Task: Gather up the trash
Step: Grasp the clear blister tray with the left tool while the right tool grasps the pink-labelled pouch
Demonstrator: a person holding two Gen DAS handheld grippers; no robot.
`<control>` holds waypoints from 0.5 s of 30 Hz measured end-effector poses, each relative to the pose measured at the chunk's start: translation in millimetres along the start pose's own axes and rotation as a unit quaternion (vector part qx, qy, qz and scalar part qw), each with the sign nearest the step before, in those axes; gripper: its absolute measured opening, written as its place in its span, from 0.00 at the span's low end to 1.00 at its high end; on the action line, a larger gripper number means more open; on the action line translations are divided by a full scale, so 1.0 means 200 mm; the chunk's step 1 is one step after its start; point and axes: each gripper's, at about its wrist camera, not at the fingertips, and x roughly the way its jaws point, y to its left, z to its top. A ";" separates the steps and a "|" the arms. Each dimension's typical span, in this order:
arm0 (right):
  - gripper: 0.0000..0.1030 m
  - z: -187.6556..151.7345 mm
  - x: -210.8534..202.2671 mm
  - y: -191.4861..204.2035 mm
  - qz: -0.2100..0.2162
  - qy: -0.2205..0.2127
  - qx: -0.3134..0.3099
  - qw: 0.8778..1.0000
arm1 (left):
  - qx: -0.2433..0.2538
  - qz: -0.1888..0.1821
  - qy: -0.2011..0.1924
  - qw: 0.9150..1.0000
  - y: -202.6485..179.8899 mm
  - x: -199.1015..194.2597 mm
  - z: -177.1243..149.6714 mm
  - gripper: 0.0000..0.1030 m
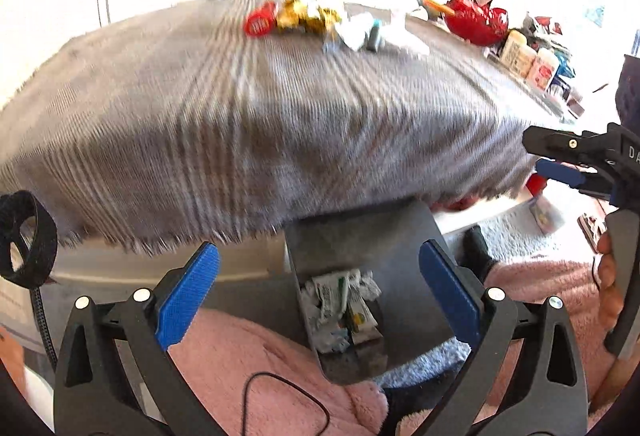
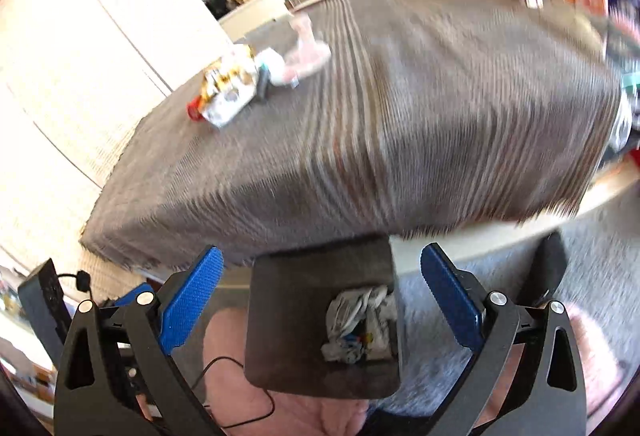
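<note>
Left wrist view: both grippers [image 1: 318, 300] [image 2: 320, 300] gape empty above the bin [image 1: 344, 316]; reach squarely for the wrappers [image 1: 304, 14] across the tabletop [image 1: 240, 116].

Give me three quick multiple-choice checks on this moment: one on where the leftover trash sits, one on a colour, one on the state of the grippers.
1. Where is the remaining trash pile?
A. On the far part of the grey cloth
B. On the pink rug
C. Between the right gripper's fingers

2. What colour is the bin?
A. White
B. Dark grey
C. Red

3. How do the left gripper and right gripper stand?
A. Both shut on wrappers
B. Left shut, right open
C. Both open, holding nothing

Answers:
1 A: the wrappers lie far back on the grey cloth.
2 B: its walls are dark grey, with crumpled trash inside.
3 C: in each wrist view the blue pads stand wide apart.
</note>
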 end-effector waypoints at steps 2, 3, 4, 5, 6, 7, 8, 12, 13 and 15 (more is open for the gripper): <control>0.97 0.07 -0.02 0.03 -0.005 -0.002 -0.020 1.000 | 0.007 0.004 -0.015 1.000 0.00 -0.03 0.06 0.92; 0.97 0.10 -0.03 0.04 -0.007 -0.004 -0.029 1.000 | 0.009 0.005 -0.019 1.000 0.01 -0.04 0.09 0.92; 0.97 0.14 -0.04 0.05 -0.009 -0.007 -0.036 0.999 | 0.013 0.009 -0.025 1.000 0.01 -0.05 0.12 0.92; 0.97 0.17 -0.04 0.06 -0.013 -0.011 -0.043 0.999 | 0.017 0.013 -0.031 0.999 0.01 -0.06 0.16 0.92; 0.97 0.22 -0.04 0.07 -0.018 -0.018 -0.050 0.998 | 0.020 0.015 -0.035 0.999 0.01 -0.07 0.19 0.92; 0.97 0.26 -0.03 0.08 -0.020 -0.022 -0.052 0.998 | 0.023 0.017 -0.040 0.999 0.01 -0.07 0.22 0.92; 0.97 0.31 -0.03 0.08 -0.021 -0.028 -0.052 0.998 | 0.025 0.018 -0.043 0.999 0.01 -0.07 0.26 0.92; 0.97 0.47 0.04 0.09 -0.005 -0.030 -0.043 0.999 | 0.029 0.011 -0.052 0.998 0.02 -0.02 0.43 0.92; 0.97 0.53 0.08 0.09 -0.005 -0.029 -0.041 0.999 | 0.029 0.008 -0.053 0.998 0.02 -0.01 0.46 0.92; 0.97 0.62 0.14 0.10 -0.023 -0.030 -0.043 0.998 | 0.029 -0.003 -0.052 0.998 0.03 0.03 0.53 0.92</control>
